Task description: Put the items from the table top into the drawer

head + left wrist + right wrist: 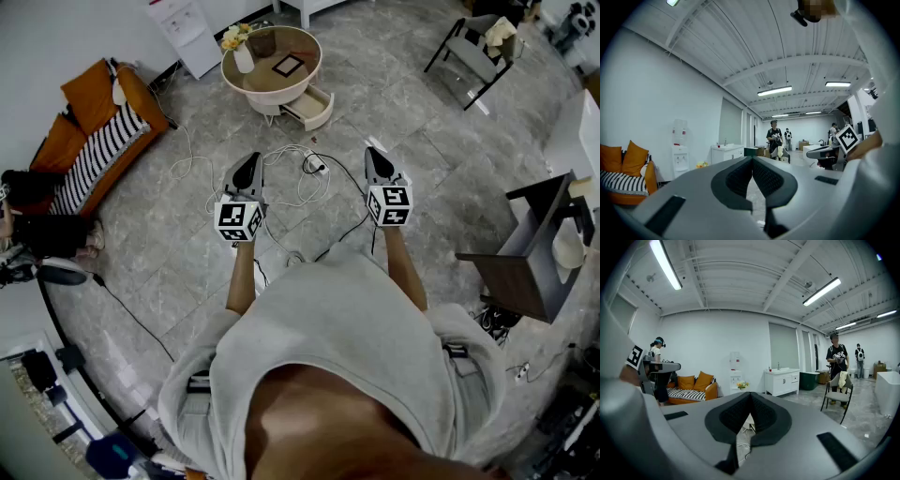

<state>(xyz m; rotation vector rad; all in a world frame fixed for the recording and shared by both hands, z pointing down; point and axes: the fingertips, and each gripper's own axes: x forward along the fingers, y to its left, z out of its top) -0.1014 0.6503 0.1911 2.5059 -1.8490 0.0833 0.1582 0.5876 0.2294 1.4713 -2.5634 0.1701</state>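
Observation:
Far ahead in the head view stands a round table (253,82) with an open drawer (312,106) under its right side. On the top are a white vase of yellow flowers (241,52), a dark bowl (262,42) and a dark square frame (288,66). My left gripper (246,171) and right gripper (378,164) are held out side by side above the floor, well short of the table. Both are shut with nothing in them. The left gripper (752,159) and the right gripper (751,394) show their pads pressed together in their own views.
An orange sofa (94,131) with a striped cushion stands at the left. White and black cables (300,173) lie on the floor between me and the table. A chair (478,52) is at the far right, a dark side table (534,248) nearer right. People (775,136) stand in the distance.

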